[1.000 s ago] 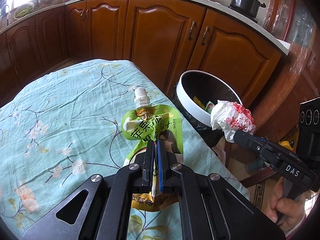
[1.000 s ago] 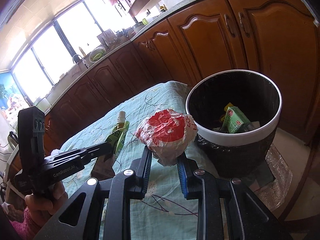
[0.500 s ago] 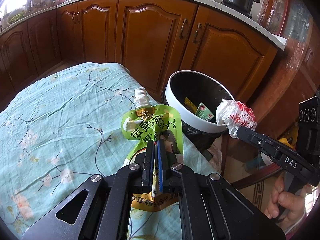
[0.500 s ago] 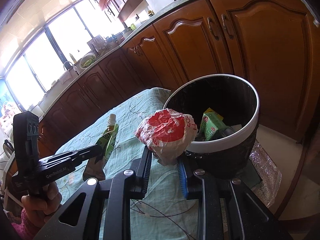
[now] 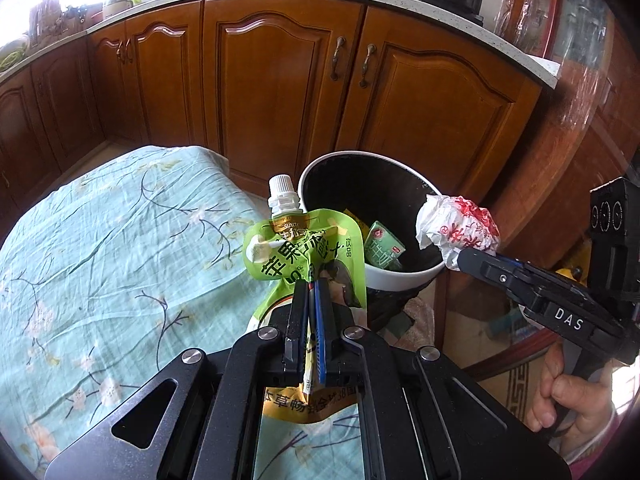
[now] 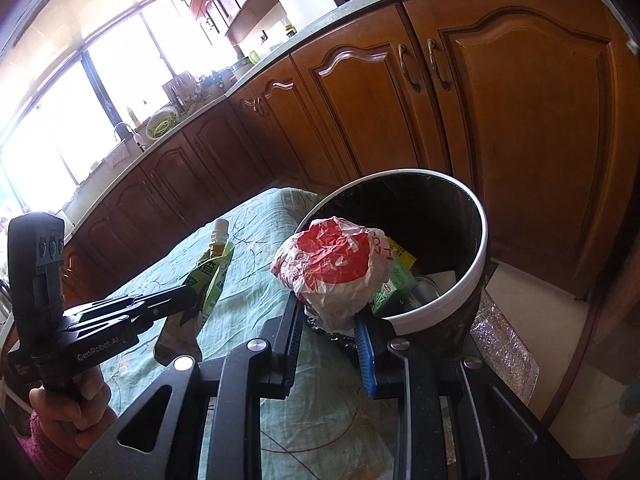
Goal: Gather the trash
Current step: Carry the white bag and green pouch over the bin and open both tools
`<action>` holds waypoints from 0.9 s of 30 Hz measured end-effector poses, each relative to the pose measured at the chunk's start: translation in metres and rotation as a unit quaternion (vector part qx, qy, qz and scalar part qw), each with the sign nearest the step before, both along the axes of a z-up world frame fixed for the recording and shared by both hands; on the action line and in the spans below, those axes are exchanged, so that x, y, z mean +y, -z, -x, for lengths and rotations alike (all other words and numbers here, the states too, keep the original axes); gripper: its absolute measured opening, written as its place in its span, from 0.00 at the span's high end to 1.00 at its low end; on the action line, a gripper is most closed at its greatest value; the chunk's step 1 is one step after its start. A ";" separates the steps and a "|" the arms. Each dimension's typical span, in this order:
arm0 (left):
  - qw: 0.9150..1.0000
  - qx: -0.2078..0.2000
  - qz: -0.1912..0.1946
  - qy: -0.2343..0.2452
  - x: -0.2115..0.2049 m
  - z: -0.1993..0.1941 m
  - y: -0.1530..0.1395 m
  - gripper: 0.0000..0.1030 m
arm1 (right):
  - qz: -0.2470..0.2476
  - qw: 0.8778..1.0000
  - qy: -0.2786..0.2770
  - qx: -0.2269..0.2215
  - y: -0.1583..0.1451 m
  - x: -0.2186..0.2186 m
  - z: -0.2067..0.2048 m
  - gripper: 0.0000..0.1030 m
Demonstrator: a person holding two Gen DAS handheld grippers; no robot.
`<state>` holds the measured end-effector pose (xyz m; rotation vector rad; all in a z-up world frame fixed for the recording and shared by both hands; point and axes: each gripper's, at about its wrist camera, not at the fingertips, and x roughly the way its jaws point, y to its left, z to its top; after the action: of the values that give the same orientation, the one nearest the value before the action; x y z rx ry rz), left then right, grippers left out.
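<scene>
Left wrist view: left claw (image 5: 311, 284) clamping flat on glossy green spouted pouch (image 5: 304, 252), holding it upright beside round white-rimmed bin (image 5: 400, 280).

Right wrist view: right claw (image 6: 330, 316) gripping crumpled red-and-white wrapper (image 6: 334, 268), hovering at the bin's (image 6: 452, 296) rim above floral-clothed counter (image 6: 256, 292).

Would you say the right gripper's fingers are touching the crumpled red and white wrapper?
Touching. The right wrist view shows the crumpled wrapper pinched between the right gripper fingers, with no gap on either side, held above the bin's white rim.
</scene>
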<state>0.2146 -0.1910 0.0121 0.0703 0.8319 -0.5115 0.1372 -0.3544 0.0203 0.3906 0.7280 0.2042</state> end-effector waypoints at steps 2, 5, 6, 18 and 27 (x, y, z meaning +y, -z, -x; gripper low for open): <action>1.000 0.000 -0.001 0.006 -0.006 -0.002 -0.001 0.97 | 0.002 1.000 0.002 0.002 0.000 -0.003 -0.004 0.75; 1.000 0.002 -0.001 0.015 -0.016 -0.007 -0.003 0.97 | 0.007 1.000 0.006 0.006 0.000 -0.007 -0.009 0.75; 1.000 0.002 -0.003 0.018 -0.019 -0.008 -0.003 0.97 | 0.007 1.000 0.007 0.006 0.001 -0.008 -0.010 0.75; 0.999 -0.001 -0.027 0.045 -0.063 -0.032 -0.008 0.97 | 0.025 0.999 0.009 0.019 -0.004 -0.017 -0.028 0.75; 0.997 0.021 -0.046 0.056 -0.087 -0.052 0.004 0.97 | 0.055 0.997 0.005 0.053 0.004 -0.023 -0.047 0.75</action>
<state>0.2664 -0.2782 0.0084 0.1930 0.8956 -0.5816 0.1838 -0.3774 0.0159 0.3022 0.8383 0.1330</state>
